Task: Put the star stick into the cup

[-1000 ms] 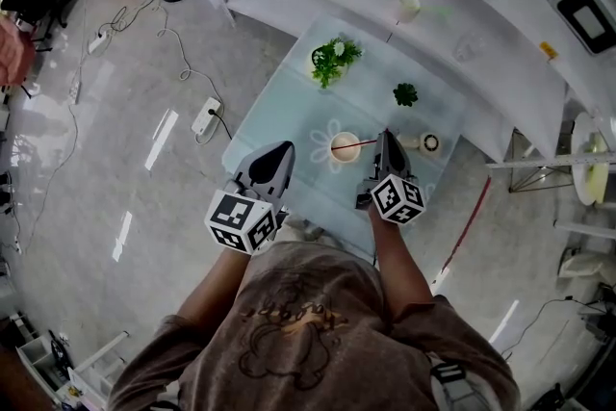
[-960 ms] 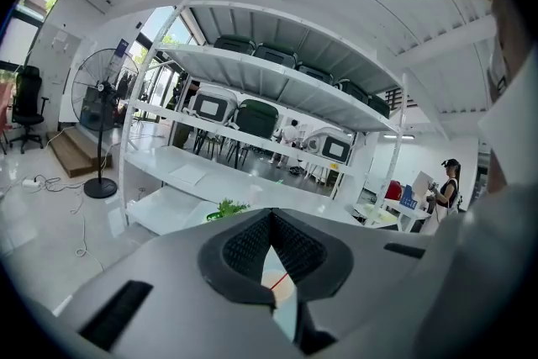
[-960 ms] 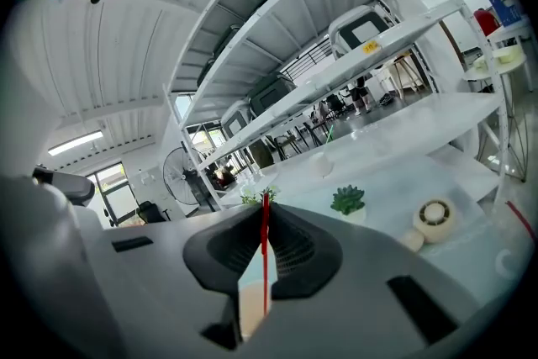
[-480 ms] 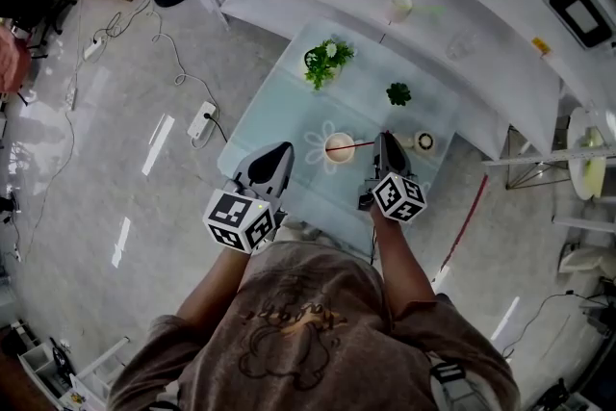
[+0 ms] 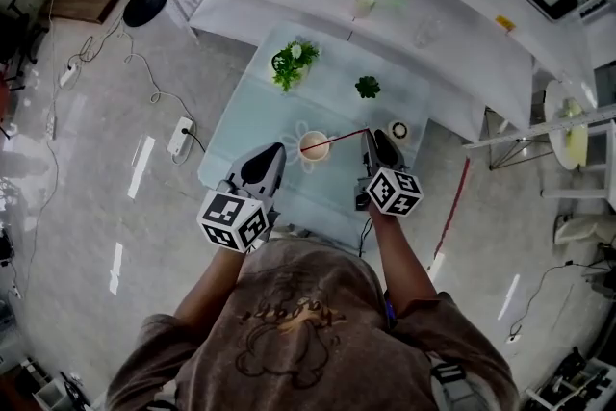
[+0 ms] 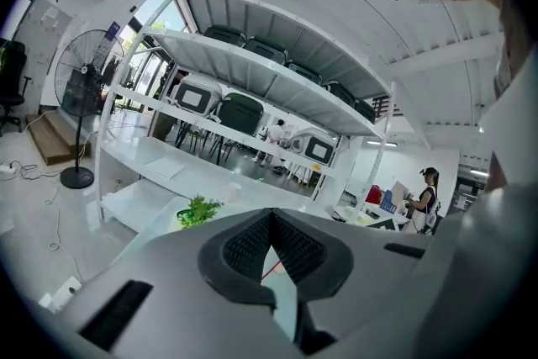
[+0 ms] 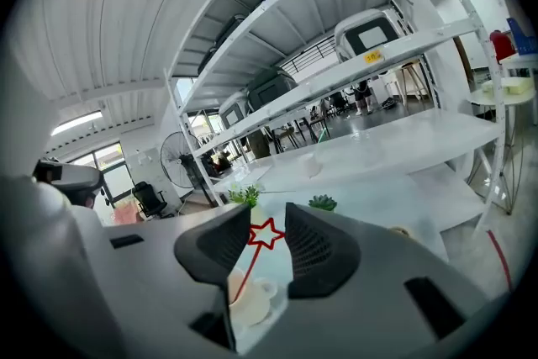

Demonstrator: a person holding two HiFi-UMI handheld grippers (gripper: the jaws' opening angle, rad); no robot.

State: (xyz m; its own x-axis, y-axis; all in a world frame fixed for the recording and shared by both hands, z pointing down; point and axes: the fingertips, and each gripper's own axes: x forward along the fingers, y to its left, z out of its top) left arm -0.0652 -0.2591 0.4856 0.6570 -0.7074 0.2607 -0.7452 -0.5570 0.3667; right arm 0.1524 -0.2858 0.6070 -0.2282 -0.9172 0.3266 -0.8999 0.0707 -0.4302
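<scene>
1. At the left, the left gripper [image 5: 270, 159] hovers over the near left edge of a pale glass table [image 5: 255, 111]. Its jaws are closed together at the tips and hold nothing. It is apart from the cup.
2. Right of it, near the middle of the table, stands a small white cup [image 5: 314, 146]. The lower end of the star stick [image 5: 343, 137] rests inside it.
3. The star stick is thin and red, with an outlined star at its top. Seen from the head view, its long axis runs from the cup to the right and slightly away from the person. It leans instead of standing upright, with the star end raised and pointing toward the right gripper.
4. At the right, the right gripper [image 5: 373, 141] is level with the star. Its jaws have just been opening and now stand wide. In the right gripper view the star sits in the gap between them, and the pads do not seem to press on it.
5. Judged from this, the task is all but done: the stick is in the cup and let go. What seems left is drawing the right gripper back without knocking the star.
</scene>
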